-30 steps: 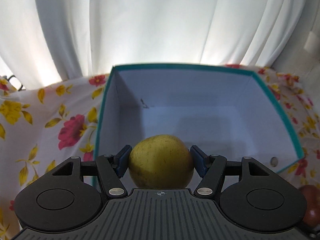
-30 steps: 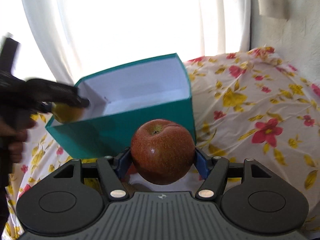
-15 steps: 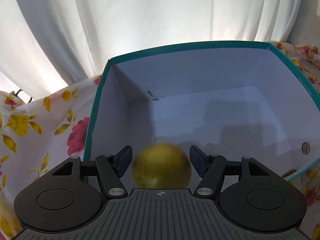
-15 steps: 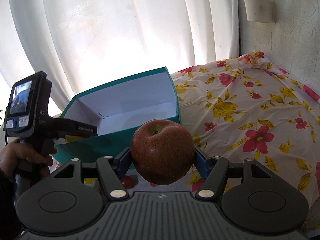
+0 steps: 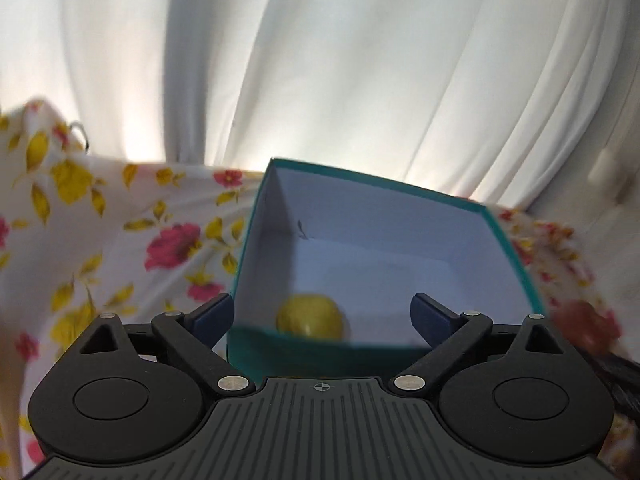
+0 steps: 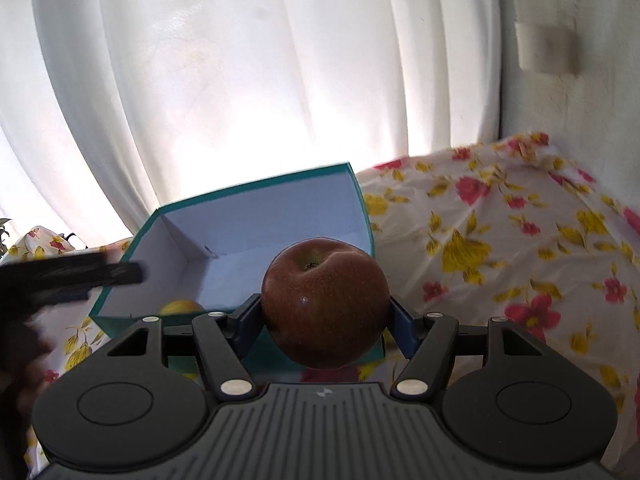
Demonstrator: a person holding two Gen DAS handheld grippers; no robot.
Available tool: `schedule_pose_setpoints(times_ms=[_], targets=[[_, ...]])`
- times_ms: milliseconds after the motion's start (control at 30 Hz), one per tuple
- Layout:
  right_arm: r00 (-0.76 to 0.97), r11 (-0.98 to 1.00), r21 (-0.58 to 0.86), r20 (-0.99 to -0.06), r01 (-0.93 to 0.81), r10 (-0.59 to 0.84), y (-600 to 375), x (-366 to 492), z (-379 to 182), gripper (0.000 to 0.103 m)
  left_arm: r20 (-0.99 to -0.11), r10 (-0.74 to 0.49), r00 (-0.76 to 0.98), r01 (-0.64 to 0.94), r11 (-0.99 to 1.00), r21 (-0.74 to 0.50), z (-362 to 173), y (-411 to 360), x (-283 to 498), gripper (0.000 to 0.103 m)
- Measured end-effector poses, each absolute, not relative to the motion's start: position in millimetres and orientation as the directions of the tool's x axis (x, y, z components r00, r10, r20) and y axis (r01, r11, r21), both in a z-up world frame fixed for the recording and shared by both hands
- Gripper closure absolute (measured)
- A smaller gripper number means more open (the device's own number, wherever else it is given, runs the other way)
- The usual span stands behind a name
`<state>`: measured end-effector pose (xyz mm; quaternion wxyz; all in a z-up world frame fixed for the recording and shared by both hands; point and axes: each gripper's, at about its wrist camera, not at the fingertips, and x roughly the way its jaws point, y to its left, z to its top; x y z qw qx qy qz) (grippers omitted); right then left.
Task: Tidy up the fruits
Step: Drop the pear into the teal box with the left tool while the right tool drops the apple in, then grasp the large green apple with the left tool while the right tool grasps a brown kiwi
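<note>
One yellow apple [image 5: 310, 316], one red apple [image 6: 325, 302], one teal box [image 5: 400, 236].

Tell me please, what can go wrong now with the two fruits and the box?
1. The red apple is gripped between the right gripper fingers outside the teal box; it may hit the near wall on the way in.
2. Dropped from height, it could bruise the yellow fruit lying inside.
3. The left gripper, fingers just opened, hovers near the box and could be bumped.

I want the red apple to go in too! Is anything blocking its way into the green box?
Nothing visible blocks it. The red apple sits in the right gripper near the green box, whose top is open; only the yellow fruit lies inside.
</note>
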<state>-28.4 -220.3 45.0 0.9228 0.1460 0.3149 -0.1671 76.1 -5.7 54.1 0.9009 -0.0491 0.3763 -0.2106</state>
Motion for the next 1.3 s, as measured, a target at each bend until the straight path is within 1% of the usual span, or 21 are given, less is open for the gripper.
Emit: schedule_pose_setpoints(times_ms=[67,133,233,300,400,567,633,800,933,1000,1067,1133,1200,1300], targets=[[0.749,0.909,0.149,-0.626,0.389,-0.218,-221,-18,46,0.037,-0.668,-0.448,0.594,0.335,0.893,-0.301,48,9,61,0.004],[0.753,0.918,0.143,-0.624,0.371,-0.207,-221,-4,45,0.037,-0.685,-0.451,0.572,0.323,0.892,-0.317,38,18,45,0.004],[0.756,0.930,0.130,-0.625,0.344,-0.193,-219,18,39,0.037,-0.733,-0.413,0.541,0.318,0.907,-0.277,29,26,31,0.004],[0.748,0.934,0.113,-0.635,0.338,-0.194,-217,31,32,0.037,-0.759,-0.361,0.541,0.278,0.929,-0.244,27,34,25,0.004],[0.730,0.940,0.077,-0.652,0.333,-0.205,-214,45,23,0.037,-0.776,-0.284,0.563,0.237,0.955,-0.178,27,49,21,0.004],[0.683,0.939,0.059,-0.702,0.340,-0.203,-214,61,5,0.037,-0.793,-0.319,0.519,0.247,0.944,-0.218,21,59,16,0.004],[0.674,0.941,0.022,-0.704,0.337,-0.225,-212,64,1,0.037,-0.800,-0.316,0.511,0.268,0.942,-0.201,19,57,13,0.004],[0.658,0.942,0.003,-0.716,0.335,-0.232,-210,69,-3,0.037,-0.825,-0.304,0.476,0.326,0.932,-0.156,12,43,7,0.004],[0.704,0.942,0.034,-0.673,0.335,-0.226,-209,61,7,0.035,-0.842,-0.300,0.449,0.343,0.928,-0.148,6,38,3,0.004],[0.741,0.941,0.050,-0.631,0.334,-0.230,-208,49,21,0.027,-0.842,-0.304,0.445,0.356,0.923,-0.145,5,36,0,0.004],[0.776,0.940,0.068,-0.586,0.335,-0.234,-204,32,36,0.017,-0.837,-0.325,0.441,0.387,0.910,-0.150,6,32,-5,0.004],[0.807,0.941,0.091,-0.545,0.325,-0.226,-197,12,48,0.013,-0.832,-0.353,0.429,0.427,0.890,-0.158,5,26,-11,0.004],[0.822,0.941,0.106,-0.526,0.320,-0.221,-191,-9,54,0.012,-0.831,-0.375,0.411,0.459,0.872,-0.167,3,21,-15,0.004],[0.819,0.938,0.121,-0.532,0.324,-0.214,-185,-38,53,0.012,-0.835,-0.396,0.383,0.489,0.853,-0.181,-1,15,-22,0.004]])
